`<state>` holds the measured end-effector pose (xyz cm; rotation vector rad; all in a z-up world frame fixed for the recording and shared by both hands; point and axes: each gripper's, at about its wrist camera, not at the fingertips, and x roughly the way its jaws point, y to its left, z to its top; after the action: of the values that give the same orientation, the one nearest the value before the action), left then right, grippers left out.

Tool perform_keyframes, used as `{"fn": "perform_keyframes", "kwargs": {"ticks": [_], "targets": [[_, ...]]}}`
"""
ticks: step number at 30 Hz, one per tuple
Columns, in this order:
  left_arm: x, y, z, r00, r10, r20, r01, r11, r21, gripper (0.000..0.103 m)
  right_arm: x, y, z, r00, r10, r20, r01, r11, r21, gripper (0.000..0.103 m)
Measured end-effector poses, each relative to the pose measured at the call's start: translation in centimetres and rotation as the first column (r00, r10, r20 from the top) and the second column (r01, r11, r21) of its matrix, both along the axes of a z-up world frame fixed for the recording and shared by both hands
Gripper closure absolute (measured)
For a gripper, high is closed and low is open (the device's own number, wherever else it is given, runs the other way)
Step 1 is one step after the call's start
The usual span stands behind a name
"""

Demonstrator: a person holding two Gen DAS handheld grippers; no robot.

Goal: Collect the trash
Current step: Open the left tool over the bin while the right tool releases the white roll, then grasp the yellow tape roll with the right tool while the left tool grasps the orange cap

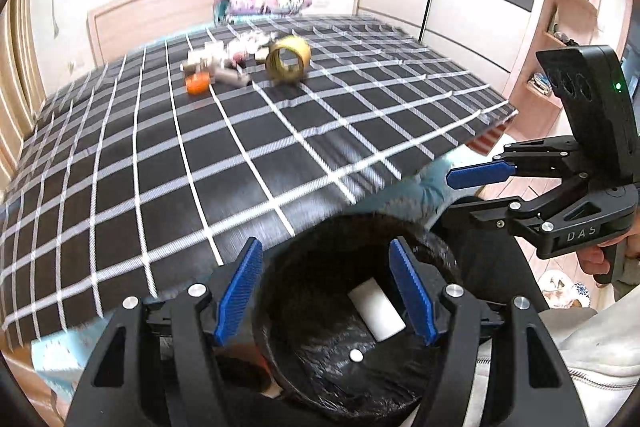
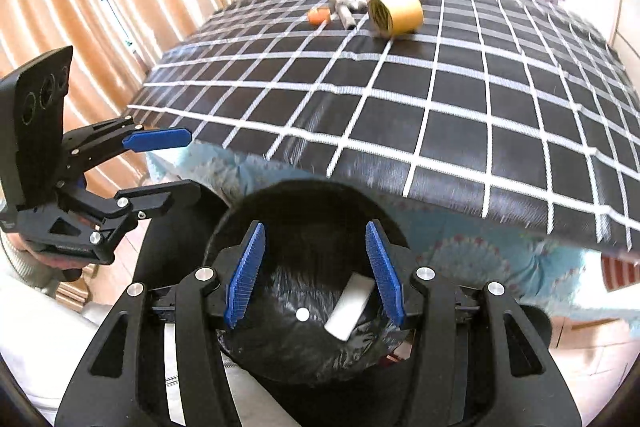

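Black-lined bin (white scrap inside) sits below both released hand-held grippers, left and right, tape roll at 12 o'clock.

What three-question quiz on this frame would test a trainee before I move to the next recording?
1. True or false: the left gripper is shut on the tape roll.
2. Which item already lies in the black bin? A) orange piece B) white rectangular piece C) tape roll
3. Fill in: the remaining trash sits on the checked ___.

Key:
1. False; both it and the right gripper hang open over the bin.
2. B, the white rectangular piece; the orange piece is not in the bin.
3. Bedcover.
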<state>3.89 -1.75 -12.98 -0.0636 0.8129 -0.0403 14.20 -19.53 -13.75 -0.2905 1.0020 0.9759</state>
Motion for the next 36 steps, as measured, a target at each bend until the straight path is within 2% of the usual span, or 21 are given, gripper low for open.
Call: {"fn": "perform_keyframes", "kwargs": {"ticks": [8, 17, 31, 34, 36], "targets": [[1.2, 2.0, 2.9, 0.998, 0.001, 0.067, -0.004, 0.999, 0.045, 0.040, 1.5, 0.8, 3.6, 0.996, 0.012, 0.083, -0.017, 0.998, 0.059, 0.051], [3.9, 4.9, 4.9, 0.994, 0.031, 0.108, -0.038, 0.997, 0.067, 0.040, 4.2, 2.4, 5.3, 0.989, -0.003, 0.146, -0.008, 0.997, 0.076, 0.051], [9.4, 9.3, 4.8, 0.993, 0.078, 0.083, -0.086, 0.991, 0.099, 0.040, 9.8, 6.0, 5.7, 0.981, -0.025, 0.193, 0.010, 0.997, 0.075, 0.051], [10.8, 10.3, 4.4, 0.994, 0.092, 0.066, -0.098, 0.990, 0.101, 0.040, 11.1, 6.8, 5.4, 0.979, -0.033, 0.202, 0.021, 0.998, 0.062, 0.042], [11.9, 11.2, 4.0, 0.993, 0.103, 0.055, -0.108, 0.989, 0.102, 0.040, 12.2, 7.3, 5.1, 0.980, -0.036, 0.195, 0.024, 0.998, 0.062, 0.042]]}}
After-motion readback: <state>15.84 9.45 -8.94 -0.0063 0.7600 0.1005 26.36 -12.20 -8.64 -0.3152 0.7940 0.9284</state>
